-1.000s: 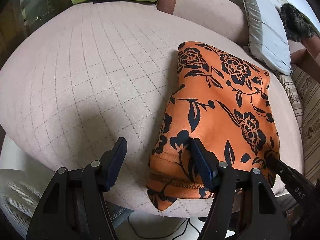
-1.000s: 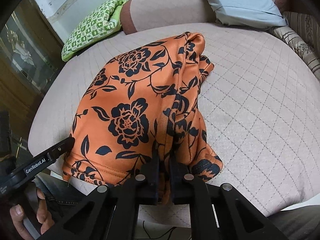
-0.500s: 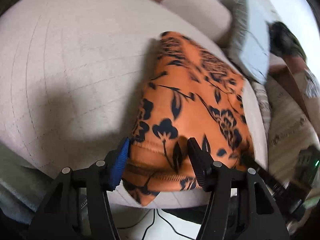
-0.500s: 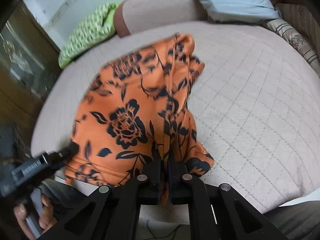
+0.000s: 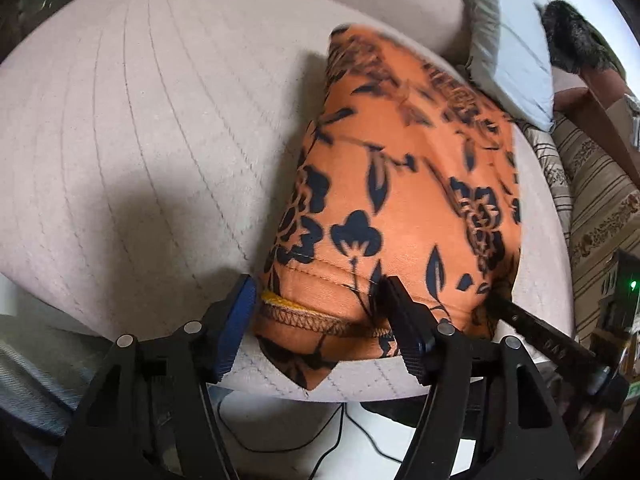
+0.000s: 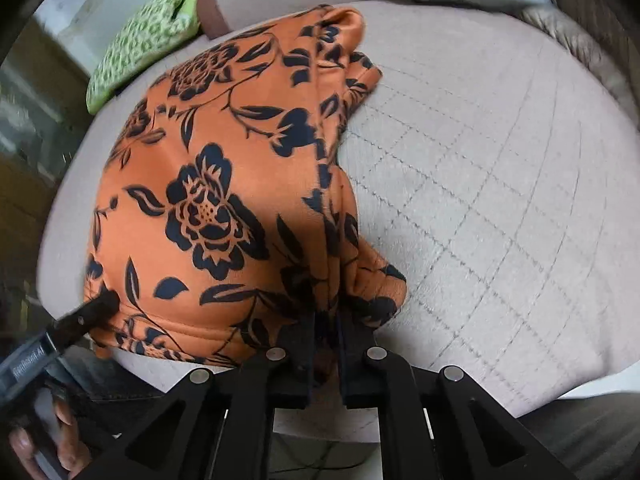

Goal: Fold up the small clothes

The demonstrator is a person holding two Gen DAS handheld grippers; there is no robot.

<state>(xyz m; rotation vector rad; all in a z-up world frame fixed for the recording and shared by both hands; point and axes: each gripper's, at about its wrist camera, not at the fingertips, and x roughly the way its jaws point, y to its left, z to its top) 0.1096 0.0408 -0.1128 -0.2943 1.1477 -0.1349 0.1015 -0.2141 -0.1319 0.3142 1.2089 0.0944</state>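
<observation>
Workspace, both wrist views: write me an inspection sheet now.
Surface: quilted beige cushion, lying flat.
Job's things: orange floral garment, folded lengthwise, its hem at the near edge of the cushion.
Clutter: green patterned cloth at the far edge; grey pillow and dark furry item beyond the cushion.
Grippers: left tongs straddle the hem corner, jaws opening, pads not pressing it; right tongs shut on the garment's other hem corner.
Cables: black cable on the white floor below the cushion edge.
Surroundings: striped upholstery beside the cushion; a hand holds the left tool.
</observation>
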